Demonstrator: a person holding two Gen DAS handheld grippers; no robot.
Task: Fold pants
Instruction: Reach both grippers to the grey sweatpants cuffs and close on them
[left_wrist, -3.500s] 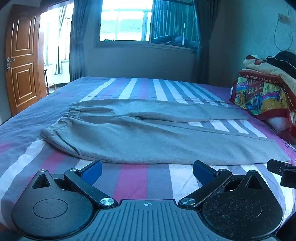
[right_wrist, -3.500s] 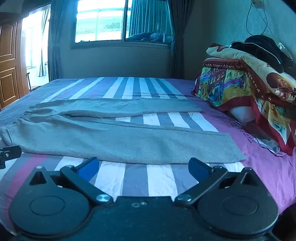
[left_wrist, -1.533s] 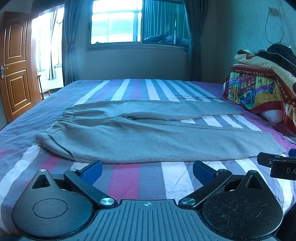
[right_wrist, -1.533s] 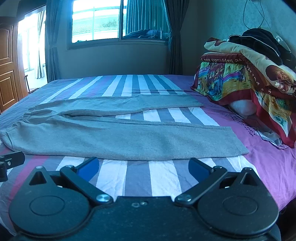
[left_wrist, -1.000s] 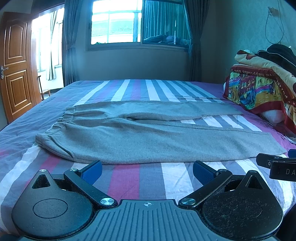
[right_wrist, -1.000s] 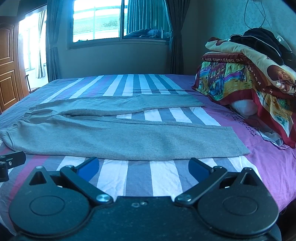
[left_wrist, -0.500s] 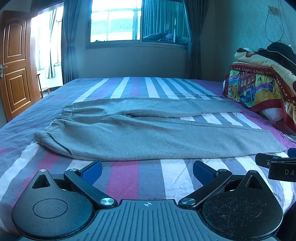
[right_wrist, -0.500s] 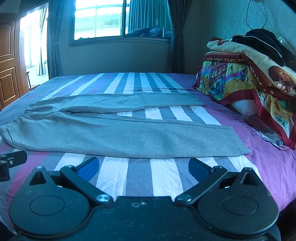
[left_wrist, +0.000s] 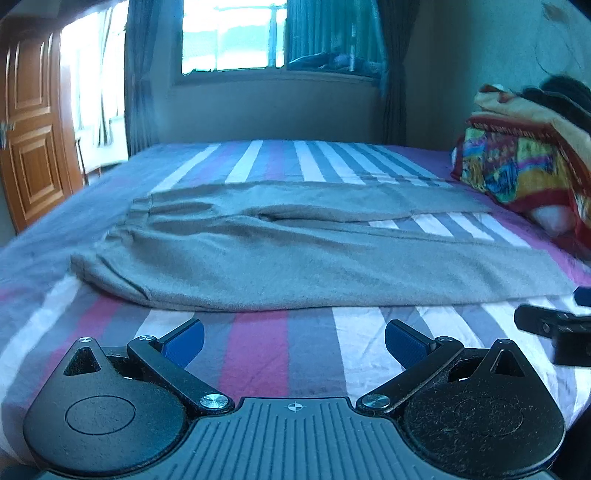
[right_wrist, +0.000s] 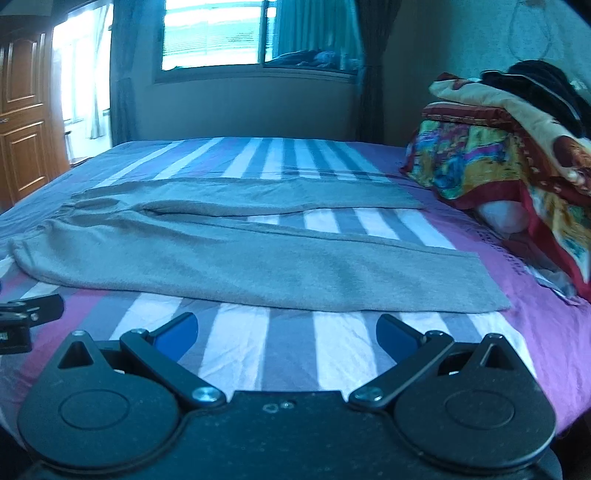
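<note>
Grey sweatpants (left_wrist: 280, 258) lie flat across the striped bed (left_wrist: 258, 354), waistband at the left, both legs spread apart toward the right; they also show in the right wrist view (right_wrist: 258, 266). My left gripper (left_wrist: 294, 341) is open and empty, just above the sheet in front of the pants' near edge. My right gripper (right_wrist: 284, 334) is open and empty, also short of the near leg's edge. Each gripper's tip shows at the edge of the other's view.
A pile of colourful blankets and dark clothes (right_wrist: 509, 158) sits at the right side of the bed. A window with curtains (left_wrist: 236, 37) is on the far wall. A wooden door (left_wrist: 29, 122) stands at the left.
Both grippers have moved forward and closer to the pants' near edge. Both stay open. The pants have not moved.
</note>
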